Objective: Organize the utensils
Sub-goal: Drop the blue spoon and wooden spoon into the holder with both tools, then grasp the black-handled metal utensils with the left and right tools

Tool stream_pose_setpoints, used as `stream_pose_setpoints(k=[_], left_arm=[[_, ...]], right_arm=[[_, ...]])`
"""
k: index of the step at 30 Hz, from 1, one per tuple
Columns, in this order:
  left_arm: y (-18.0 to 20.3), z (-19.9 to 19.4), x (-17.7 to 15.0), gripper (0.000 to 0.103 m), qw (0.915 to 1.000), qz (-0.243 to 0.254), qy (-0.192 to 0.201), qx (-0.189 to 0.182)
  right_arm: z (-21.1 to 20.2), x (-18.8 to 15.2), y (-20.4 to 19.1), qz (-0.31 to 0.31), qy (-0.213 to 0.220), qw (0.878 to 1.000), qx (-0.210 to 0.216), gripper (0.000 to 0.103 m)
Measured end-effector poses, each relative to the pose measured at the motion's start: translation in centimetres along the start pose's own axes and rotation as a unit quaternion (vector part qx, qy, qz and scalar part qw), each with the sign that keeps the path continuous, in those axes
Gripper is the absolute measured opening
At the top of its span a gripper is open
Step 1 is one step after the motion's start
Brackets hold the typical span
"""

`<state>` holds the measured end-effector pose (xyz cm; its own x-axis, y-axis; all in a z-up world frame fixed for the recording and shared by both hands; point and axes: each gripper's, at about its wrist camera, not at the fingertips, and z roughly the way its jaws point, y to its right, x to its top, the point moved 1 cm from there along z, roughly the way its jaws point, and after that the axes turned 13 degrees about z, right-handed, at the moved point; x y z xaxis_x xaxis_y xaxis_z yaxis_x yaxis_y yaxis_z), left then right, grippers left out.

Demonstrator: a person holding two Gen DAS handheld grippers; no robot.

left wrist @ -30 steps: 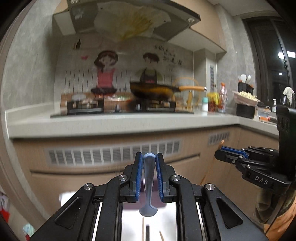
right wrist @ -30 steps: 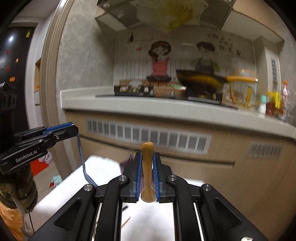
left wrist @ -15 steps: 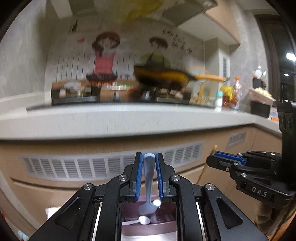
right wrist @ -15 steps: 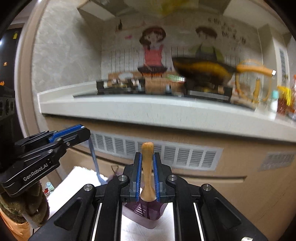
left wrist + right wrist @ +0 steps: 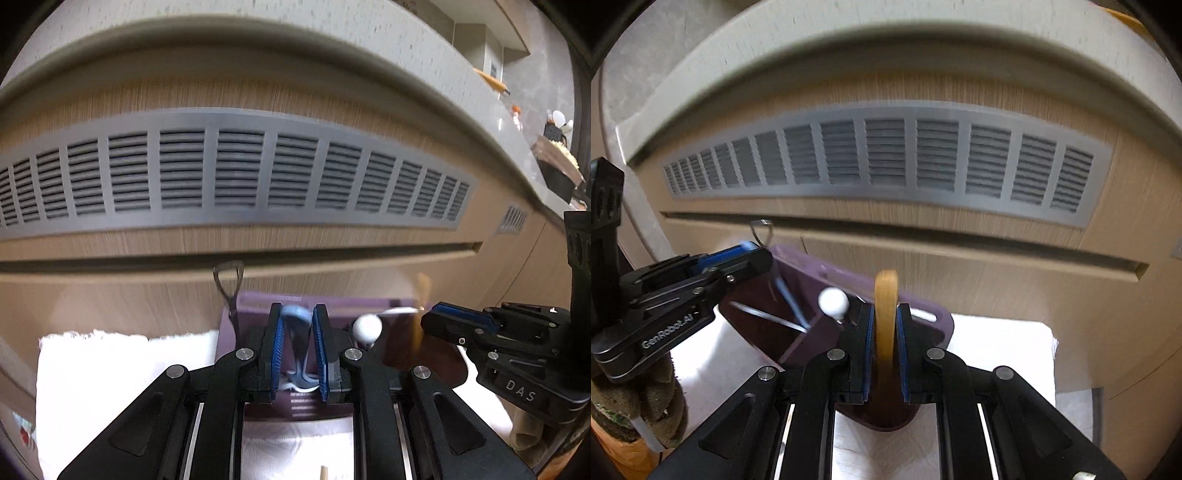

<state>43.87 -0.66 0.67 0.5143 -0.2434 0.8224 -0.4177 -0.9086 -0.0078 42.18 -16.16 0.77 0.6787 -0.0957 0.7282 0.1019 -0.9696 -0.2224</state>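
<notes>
left gripper (image 5: 298, 354): closed on a blue utensil handle (image 5: 296, 334), whose lower end reaches down into the purple holder (image 5: 255, 306); in the right wrist view it shows from the side (image 5: 701, 273), with the blue shaft slanting into the left compartment.
right gripper (image 5: 885, 341): clamped on a tan wooden handle (image 5: 885, 306), held upright over the near right end of the holder; in the left wrist view it shows from the side (image 5: 476, 332).
holder: purple, with compartments, standing on a white cloth (image 5: 997, 347) near the cloth's far edge, close before the cabinet front (image 5: 236, 236).
already inside: a white ball-ended utensil (image 5: 833, 301) near the divider, a wire-loop handle (image 5: 229, 284) at the far left corner, and a thin pale stick lying across the left compartment.
loose item: a thin wooden tip (image 5: 324, 472) shows at the bottom of the left wrist view, on the cloth's near side; what it is cannot be told.
step in hand: lowering both held utensils into the holder.
doing it well: likely best to keep each handle upright, sink it clear of the ball-ended utensil and divider, then part the fingers only once the tip rests on the bottom, so nothing tips the holder.
change from half a second ago: both cameras have pitched down and closed in; stove and wall art are gone, the vent grille fills the view, the holder is larger, and both grips are unchanged.
</notes>
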Motion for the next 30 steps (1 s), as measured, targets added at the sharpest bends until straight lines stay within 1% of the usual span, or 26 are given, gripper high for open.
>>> stream_pose_setpoints(k=[1, 2, 3, 5, 6, 7, 8, 9, 10, 11, 13, 14, 15, 19, 23, 28, 30], left_arm=[[0.2, 0.0, -0.2, 0.023, 1.0000, 0.002, -0.002, 0.004], [0.4, -0.2, -0.4, 0.028, 1.0000, 0.003, -0.001, 0.007], [0.5, -0.5, -0.4, 0.031, 0.9999, 0.005, 0.000, 0.009], [0.9, -1.4, -0.6, 0.039, 0.9999, 0.009, 0.004, 0.011], [1.1, -1.9, -0.8, 0.042, 0.9998, 0.014, 0.005, 0.014], [1.3, -2.5, -0.9, 0.046, 0.9996, 0.018, 0.008, 0.018], [1.5, -3.2, -1.1, 0.051, 0.9995, 0.021, 0.011, 0.022], [1.5, -4.1, -1.5, 0.053, 0.9994, 0.021, 0.013, 0.023], [1.6, -4.9, -1.8, 0.059, 0.9994, 0.021, 0.016, 0.024], [1.6, -5.6, -2.0, 0.063, 0.9993, 0.020, 0.017, 0.026], [1.7, -7.2, -2.9, 0.068, 0.9993, 0.015, 0.018, 0.029], [1.7, -8.1, -3.5, 0.070, 0.9994, 0.012, 0.017, 0.029], [1.7, -8.7, -4.0, 0.071, 0.9994, 0.010, 0.016, 0.030], [1.6, -11.3, -6.9, 0.077, 0.9992, 0.002, -0.004, 0.039], [1.9, -13.1, -10.4, 0.080, 0.9987, -0.003, -0.034, 0.037], [3.0, -14.9, -14.9, 0.083, 0.9962, 0.000, -0.080, 0.035], [3.4, -15.8, -16.4, 0.084, 0.9949, 0.006, -0.093, 0.038]], right_arm=[[0.0, -0.3, 0.1, -0.001, 0.003, 1.000, -0.006, 0.013], [-0.1, -0.5, 0.1, -0.001, 0.006, 1.000, -0.010, 0.020], [-0.3, -0.8, 0.2, -0.001, 0.012, 1.000, -0.012, 0.027], [-1.2, -1.0, 0.2, -0.001, 0.024, 1.000, -0.016, 0.030], [-2.0, -1.4, 0.1, -0.007, 0.032, 0.999, -0.020, 0.030], [-2.7, -1.7, 0.2, -0.012, 0.039, 0.999, -0.024, 0.030], [-3.2, -1.8, -0.1, -0.018, 0.044, 0.999, -0.028, 0.032], [-3.9, -2.2, -0.3, -0.023, 0.048, 0.998, -0.029, 0.035], [-4.5, -2.4, -0.5, -0.028, 0.050, 0.998, -0.029, 0.036], [-5.2, -2.9, -0.7, -0.033, 0.051, 0.998, -0.030, 0.038], [-6.5, -4.0, -1.0, -0.039, 0.052, 0.997, -0.029, 0.045], [-7.1, -4.4, -1.1, -0.042, 0.051, 0.997, -0.027, 0.052], [-7.6, -5.1, -1.4, -0.047, 0.050, 0.997, -0.025, 0.055], [-9.1, -8.1, -2.3, -0.077, 0.039, 0.996, -0.022, 0.056], [-10.2, -10.8, -3.0, -0.095, 0.026, 0.995, -0.013, 0.061], [-10.7, -14.6, -3.4, -0.115, -0.016, 0.993, 0.019, 0.061], [-10.6, -16.2, -4.0, -0.125, -0.044, 0.990, 0.041, 0.062]])
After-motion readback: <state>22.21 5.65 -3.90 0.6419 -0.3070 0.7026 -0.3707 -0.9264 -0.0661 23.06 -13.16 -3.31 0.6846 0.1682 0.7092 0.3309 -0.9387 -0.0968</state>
